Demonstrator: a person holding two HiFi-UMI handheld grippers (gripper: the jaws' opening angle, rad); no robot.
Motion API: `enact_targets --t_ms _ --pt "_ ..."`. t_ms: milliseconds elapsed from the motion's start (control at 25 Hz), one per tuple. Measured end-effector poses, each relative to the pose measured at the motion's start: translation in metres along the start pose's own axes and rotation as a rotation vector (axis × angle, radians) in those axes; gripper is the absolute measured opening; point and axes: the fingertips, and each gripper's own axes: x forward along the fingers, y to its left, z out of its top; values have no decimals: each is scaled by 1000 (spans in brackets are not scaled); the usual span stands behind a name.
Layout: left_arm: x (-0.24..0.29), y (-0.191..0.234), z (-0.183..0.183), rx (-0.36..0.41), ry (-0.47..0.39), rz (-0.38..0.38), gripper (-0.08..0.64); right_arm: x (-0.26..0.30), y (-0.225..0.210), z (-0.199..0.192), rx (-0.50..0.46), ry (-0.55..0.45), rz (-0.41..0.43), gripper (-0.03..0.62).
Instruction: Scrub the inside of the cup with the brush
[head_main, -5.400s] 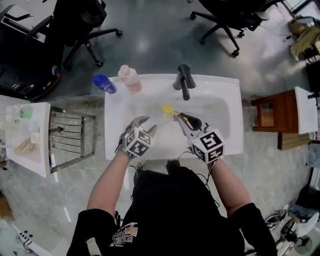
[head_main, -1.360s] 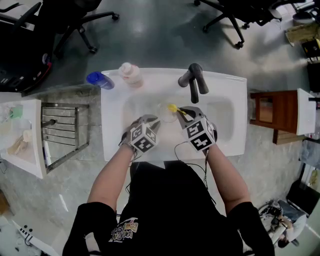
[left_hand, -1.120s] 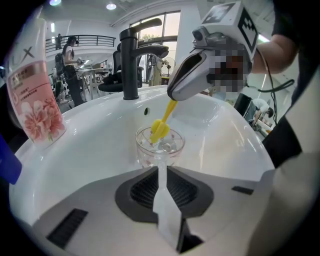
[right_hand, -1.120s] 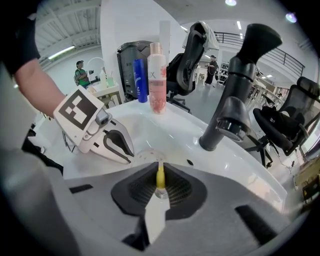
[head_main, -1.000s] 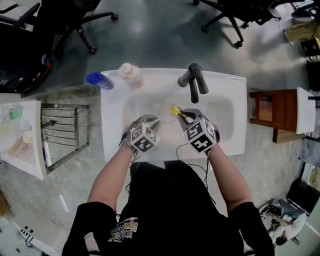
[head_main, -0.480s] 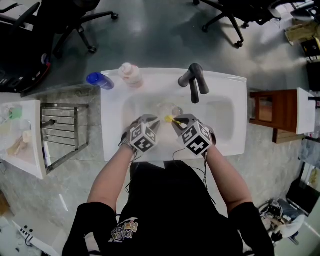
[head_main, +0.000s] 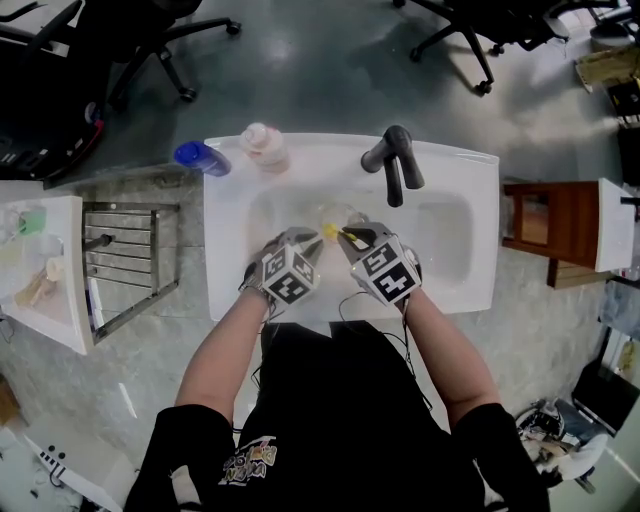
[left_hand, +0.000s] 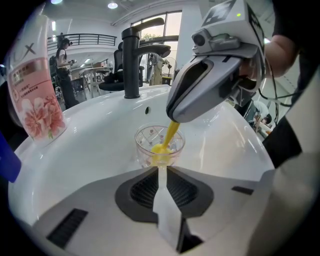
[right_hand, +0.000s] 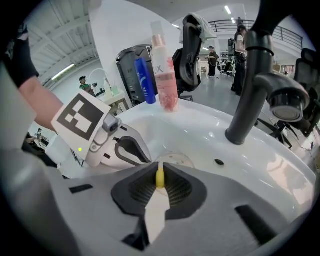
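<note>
Head view: in the sink (head_main: 460, 255), your left hand-held gripper (head_main: 308, 240) pinches the cup (head_main: 340, 211) by its near rim. Left gripper view: the brush (left_hand: 169, 137) slants down into the cup from the upper right. Right gripper view: your right hand-held gripper (right_hand: 159, 174) clamps the brush handle, with the cup just ahead.

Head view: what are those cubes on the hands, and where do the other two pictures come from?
A person at a sink holds tongs in each hand; the cubes are part of them. The head view looks down from the person's head; the others come from a camera on each tool. The left tongs pinch the wall of a clear cup. The right tongs grip a yellow brush, its head inside the cup. A faucet, a pink bottle and a blue bottle stand at the sink's back.
</note>
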Motion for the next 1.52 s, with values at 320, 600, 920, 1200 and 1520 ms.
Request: enact_targets --t_ms 320,600,920,1200,1520 --pt "1 -2 0 7 4 -3 46 6 -15 11 -24 -37 -67 37" --pt "1 0 -1 0 5 3 46 7 -40 8 -62 -15 -163 40" --pt "1 0 -1 -3 3 2 46 4 -39 -5 -188 85 -165 38" --pt "1 1 -1 -11 1 5 46 2 -31 -19 -246 177 -121 37" --pt "1 0 -1 -10 1 -1 46 4 -14 -31 -258 248 -36 37"
